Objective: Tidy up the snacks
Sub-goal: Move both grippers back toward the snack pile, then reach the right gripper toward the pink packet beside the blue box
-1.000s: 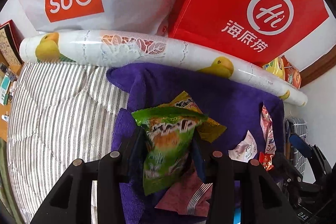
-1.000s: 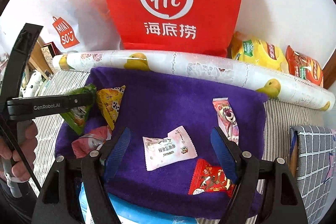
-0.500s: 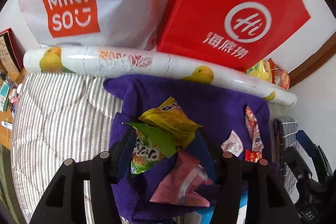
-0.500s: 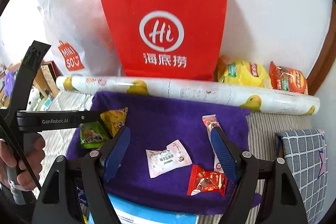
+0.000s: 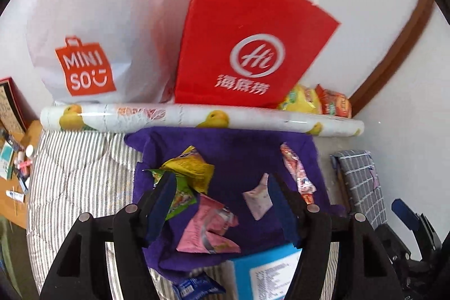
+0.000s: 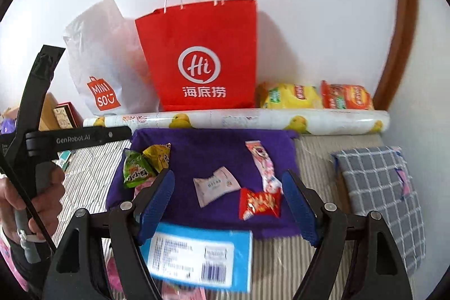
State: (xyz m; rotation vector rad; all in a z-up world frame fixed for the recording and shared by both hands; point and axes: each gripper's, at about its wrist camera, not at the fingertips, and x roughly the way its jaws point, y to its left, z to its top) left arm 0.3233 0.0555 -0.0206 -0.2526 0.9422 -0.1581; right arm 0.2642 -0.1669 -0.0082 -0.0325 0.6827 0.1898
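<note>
Crinkly foil snack packets are lying on a soft purple towel (image 6: 213, 148) spread over a striped bed (image 5: 78, 159): the green packet (image 6: 135, 169) and yellow packet (image 6: 157, 155) at its left edge, a white sachet (image 6: 215, 186) and red packet (image 6: 260, 203) nearer the middle. A glossy paper roll (image 6: 239, 121) is blocking the far side before a red paper bag (image 6: 202, 55). The left gripper (image 5: 219, 187) is tilting down, jaws opening and empty; the right gripper (image 6: 227, 189) is hovering with jaws spread wide, gripping nothing.

Bright daylight; slight blur; fisheye-warped edges
</note>
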